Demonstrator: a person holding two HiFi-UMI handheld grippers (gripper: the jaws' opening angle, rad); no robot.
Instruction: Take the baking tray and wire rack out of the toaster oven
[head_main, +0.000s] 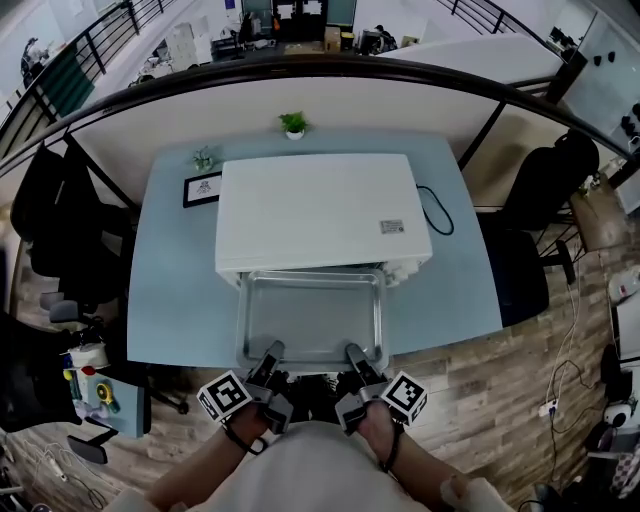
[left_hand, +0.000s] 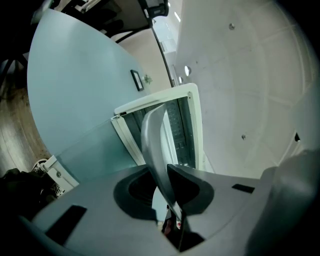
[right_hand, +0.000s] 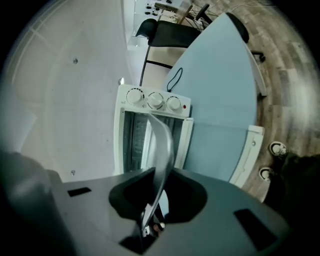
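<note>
A white toaster oven (head_main: 320, 210) stands on the light blue table (head_main: 170, 290), its door (right_hand: 187, 145) folded down. The silver baking tray (head_main: 310, 320) sticks out of the oven's front toward me. My left gripper (head_main: 268, 362) is shut on the tray's near rim at the left, and my right gripper (head_main: 355, 362) is shut on it at the right. In the left gripper view the rim (left_hand: 155, 145) runs edge-on between the jaws of the left gripper (left_hand: 162, 175). The right gripper view shows the same rim (right_hand: 162, 150) in the right gripper (right_hand: 157, 180). Dark bars show inside the oven (right_hand: 134, 140); I cannot make out the wire rack.
Behind the oven are a small potted plant (head_main: 293, 124), a second small plant (head_main: 204, 158) and a framed card (head_main: 202, 188). A black cable (head_main: 437, 210) loops on the right. Office chairs (head_main: 540, 200) stand right, a cart (head_main: 100, 395) left.
</note>
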